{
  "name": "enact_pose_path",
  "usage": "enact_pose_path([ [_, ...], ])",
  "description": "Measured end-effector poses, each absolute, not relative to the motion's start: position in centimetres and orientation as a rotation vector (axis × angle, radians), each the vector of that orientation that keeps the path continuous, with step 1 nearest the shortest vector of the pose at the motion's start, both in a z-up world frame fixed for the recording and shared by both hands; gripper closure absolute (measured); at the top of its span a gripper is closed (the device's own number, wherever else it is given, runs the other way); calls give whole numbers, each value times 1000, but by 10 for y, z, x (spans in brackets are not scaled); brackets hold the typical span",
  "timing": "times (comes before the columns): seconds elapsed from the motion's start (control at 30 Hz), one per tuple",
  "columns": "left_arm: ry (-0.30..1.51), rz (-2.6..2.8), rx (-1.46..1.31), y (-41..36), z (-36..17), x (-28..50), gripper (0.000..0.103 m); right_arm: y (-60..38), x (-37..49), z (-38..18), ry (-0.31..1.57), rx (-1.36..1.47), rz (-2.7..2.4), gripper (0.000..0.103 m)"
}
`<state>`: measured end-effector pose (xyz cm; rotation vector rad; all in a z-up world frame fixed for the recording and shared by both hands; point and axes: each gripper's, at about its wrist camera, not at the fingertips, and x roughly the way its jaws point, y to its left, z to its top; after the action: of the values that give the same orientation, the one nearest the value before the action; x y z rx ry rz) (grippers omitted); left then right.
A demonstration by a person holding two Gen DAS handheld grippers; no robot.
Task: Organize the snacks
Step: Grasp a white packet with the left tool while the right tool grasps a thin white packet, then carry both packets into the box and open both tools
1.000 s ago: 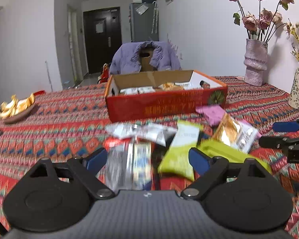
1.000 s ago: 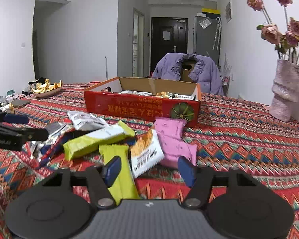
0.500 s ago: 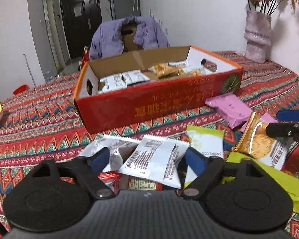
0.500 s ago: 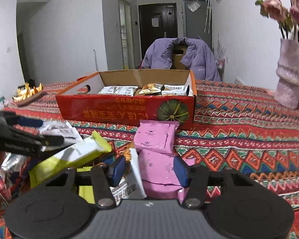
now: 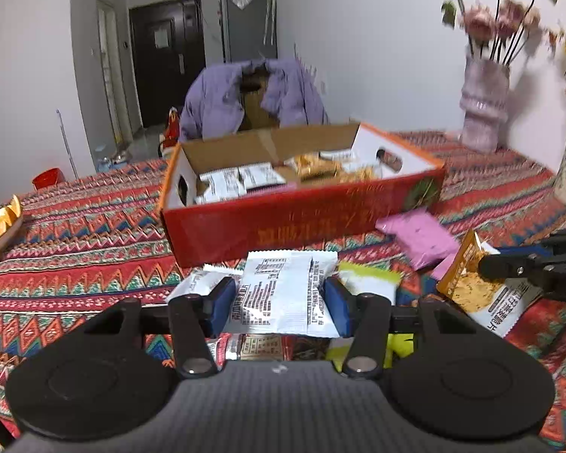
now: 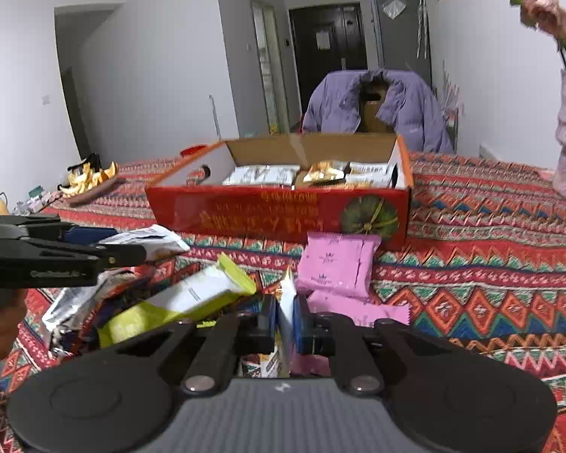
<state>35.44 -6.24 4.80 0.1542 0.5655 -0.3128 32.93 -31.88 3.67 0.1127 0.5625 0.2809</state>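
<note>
Left wrist view shows my left tongs [image 5: 279,304] just closed on the white packet [image 5: 283,290], right tongs [image 6: 286,321] pinching the orange packet [image 6: 287,302]; I should lift both level toward the red box [image 5: 302,222].

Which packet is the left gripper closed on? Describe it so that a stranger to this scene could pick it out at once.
Start at the red cardboard box on the patterned tablecloth. In front of its near wall lies a pile of loose snacks, and the white packet sits between the left gripper pads. Its white face bears dense black print; its neighbours are lime green, pink or orange.
</note>
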Motion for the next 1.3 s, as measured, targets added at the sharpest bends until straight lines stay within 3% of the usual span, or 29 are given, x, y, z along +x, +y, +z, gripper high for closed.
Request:
enact_pose_path([
  [0.73, 453, -237, -14, -22, 87, 247, 50, -318, 222, 90, 381, 78, 228, 95],
  [1.0, 388, -248, -33, -15, 121, 281, 50, -317, 241, 113, 350, 14, 249, 95],
  [1.3, 424, -222, 22, -31, 136, 399, 50, -336, 338, 140, 318, 56, 262, 95],
])
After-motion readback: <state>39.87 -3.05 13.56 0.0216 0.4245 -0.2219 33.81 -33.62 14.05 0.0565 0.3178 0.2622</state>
